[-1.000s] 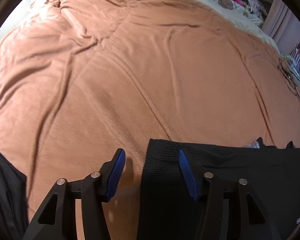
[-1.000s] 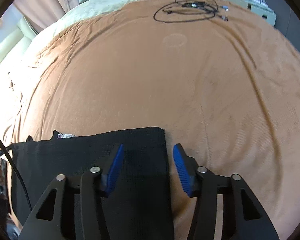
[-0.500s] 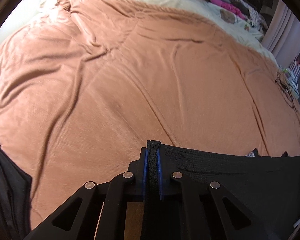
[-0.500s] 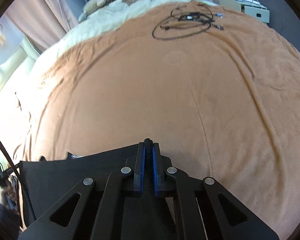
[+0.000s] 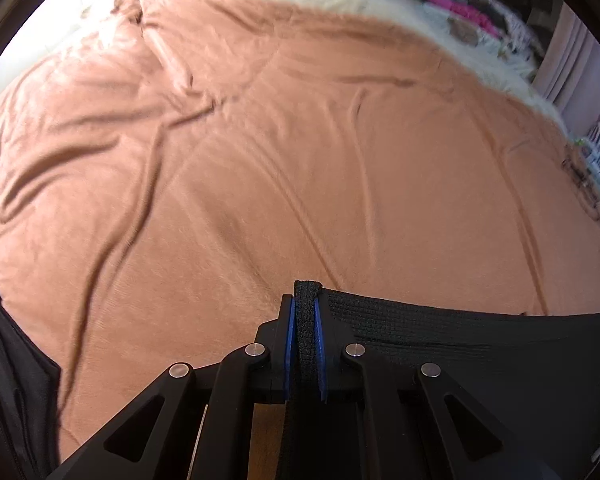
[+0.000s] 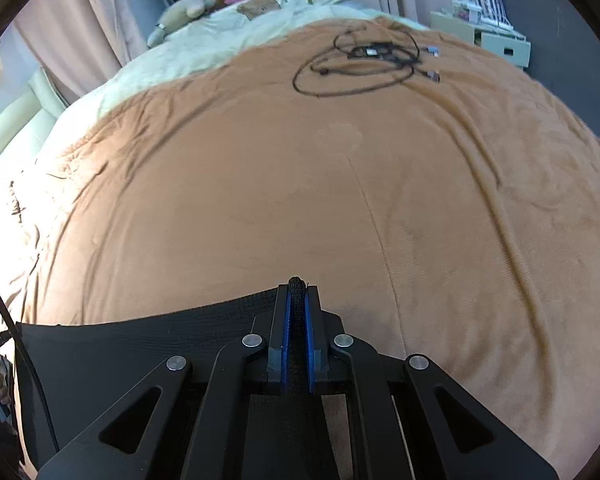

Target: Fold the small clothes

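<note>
Left gripper (image 5: pixel 305 344) was clamped on the left corner of a black knit garment (image 5: pixel 460 344); the blue pads (image 5: pixel 288 344) pinched a bunched edge that stuck up just past the tips. Right gripper (image 6: pixel 297 344) was likewise closed on the opposite corner of the same garment (image 6: pixel 140 344), fabric squeezed between its pads.

- Garment hung stretched between the 2 grippers, its top hem nearly straight, above the near edge of the bed's brown blanket (image 5: pixel 260 184). Lower part hidden under the gripper frames.
- Handling, judged: light, soft, limp. Ribbed or waffle knit looked grippy rather than slick, so slipping seemed unlikely. No stiffness; it would sag and crease wherever unsupported.
- Hold points: the 2 hem corners, as taken, seemed right. Even tension should keep the edge straight for a fold.
- Blanket was wrinkled on the left side, smoother ahead of the right gripper.
- Coiled black cable (image 6: pixel 360 64) lay far up the bed, well apart from the garment.
</note>
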`<control>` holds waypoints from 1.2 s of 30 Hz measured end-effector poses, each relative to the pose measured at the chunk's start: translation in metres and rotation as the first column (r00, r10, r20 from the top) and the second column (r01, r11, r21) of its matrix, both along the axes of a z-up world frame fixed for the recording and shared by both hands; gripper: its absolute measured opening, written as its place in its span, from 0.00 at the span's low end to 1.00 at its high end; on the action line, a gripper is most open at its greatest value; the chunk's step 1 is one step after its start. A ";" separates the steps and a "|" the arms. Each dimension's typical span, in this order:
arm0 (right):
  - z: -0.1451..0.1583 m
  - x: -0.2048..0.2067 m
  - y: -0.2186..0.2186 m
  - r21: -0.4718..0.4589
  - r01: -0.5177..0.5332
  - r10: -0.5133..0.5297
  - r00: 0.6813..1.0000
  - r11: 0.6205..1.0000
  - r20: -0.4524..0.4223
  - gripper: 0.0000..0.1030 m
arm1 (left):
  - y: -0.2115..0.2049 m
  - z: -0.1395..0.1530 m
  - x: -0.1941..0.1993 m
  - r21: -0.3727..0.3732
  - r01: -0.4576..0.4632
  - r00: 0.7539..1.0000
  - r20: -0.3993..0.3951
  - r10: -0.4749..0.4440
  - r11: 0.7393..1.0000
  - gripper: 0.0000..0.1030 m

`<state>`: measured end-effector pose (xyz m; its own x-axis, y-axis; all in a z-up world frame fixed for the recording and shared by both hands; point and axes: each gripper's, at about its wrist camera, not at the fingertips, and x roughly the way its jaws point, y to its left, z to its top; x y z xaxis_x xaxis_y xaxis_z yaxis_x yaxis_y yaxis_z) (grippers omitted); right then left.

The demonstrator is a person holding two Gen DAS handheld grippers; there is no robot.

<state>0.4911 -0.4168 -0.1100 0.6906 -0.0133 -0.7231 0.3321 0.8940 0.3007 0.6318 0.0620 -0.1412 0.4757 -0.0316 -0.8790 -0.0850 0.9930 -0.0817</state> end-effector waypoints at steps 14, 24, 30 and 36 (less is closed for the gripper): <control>0.012 -0.017 0.019 -0.043 0.009 -0.010 1.000 0.999 -0.021 0.53 | -0.005 0.027 -0.030 0.022 -0.017 0.998 0.054 0.016 1.000 0.48; 0.030 -0.076 0.059 -0.071 -0.073 0.072 0.997 0.995 -0.019 0.53 | -0.029 0.043 -0.089 -0.012 0.067 0.996 0.057 -0.067 0.998 0.51; 0.027 -0.109 0.082 -0.062 -0.163 0.159 0.986 0.985 -0.058 0.53 | -0.043 0.034 -0.122 -0.015 0.115 0.993 0.030 -0.114 0.993 0.51; 0.018 -0.133 0.099 -0.066 -0.211 0.204 0.974 0.975 -0.093 0.53 | -0.054 0.022 -0.157 -0.012 0.156 0.988 0.006 -0.156 0.988 0.51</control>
<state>0.3579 -0.3182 -0.0918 0.6198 0.0673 -0.7819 0.1585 0.9650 0.2087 0.4748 0.0082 -0.1193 0.4683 -0.1170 -0.8758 0.0716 0.9930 -0.0944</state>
